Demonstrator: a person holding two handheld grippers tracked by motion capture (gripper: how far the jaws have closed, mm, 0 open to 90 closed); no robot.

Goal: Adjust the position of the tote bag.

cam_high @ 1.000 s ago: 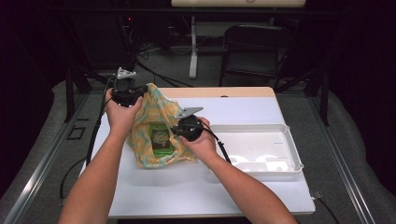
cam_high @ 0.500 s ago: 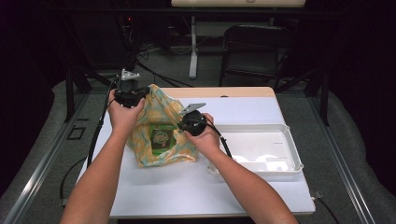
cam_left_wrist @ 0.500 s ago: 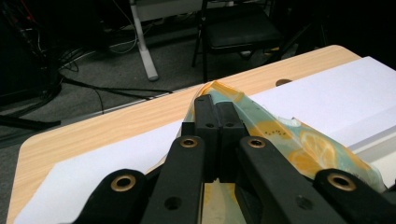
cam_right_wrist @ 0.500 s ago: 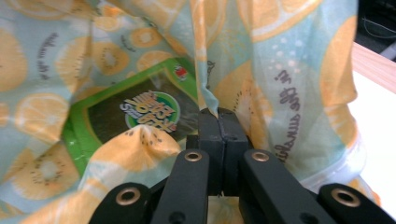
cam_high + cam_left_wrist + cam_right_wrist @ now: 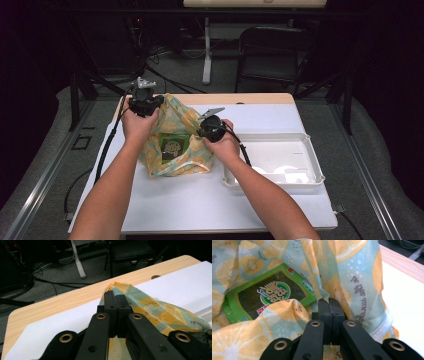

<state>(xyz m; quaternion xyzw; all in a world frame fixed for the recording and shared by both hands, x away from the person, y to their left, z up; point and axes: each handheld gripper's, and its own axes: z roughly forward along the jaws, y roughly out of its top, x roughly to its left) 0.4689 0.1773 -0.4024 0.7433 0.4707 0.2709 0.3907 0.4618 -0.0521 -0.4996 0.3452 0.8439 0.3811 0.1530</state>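
Both sets of jaws clamped on cloth: left gripper (image 5: 145, 104) pinching the far rim of the fruit-print bag (image 5: 186, 131) near the table's (image 5: 200, 200) far left corner, right gripper (image 5: 212, 127) nipping the opposite rim. Held apart so, probably to spread the mouth and expose the green packet (image 5: 272, 296) lying inside. White tray (image 5: 300, 175) waiting along the right edge, seemingly bare though glare hides parts.

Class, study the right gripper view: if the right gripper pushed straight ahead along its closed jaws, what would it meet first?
Probably the fruit-print cloth bag: the right gripper is shut on a fold of it, and more of that cloth rises directly ahead. The green packet lies off to the side of that line. Depth is hard to judge.
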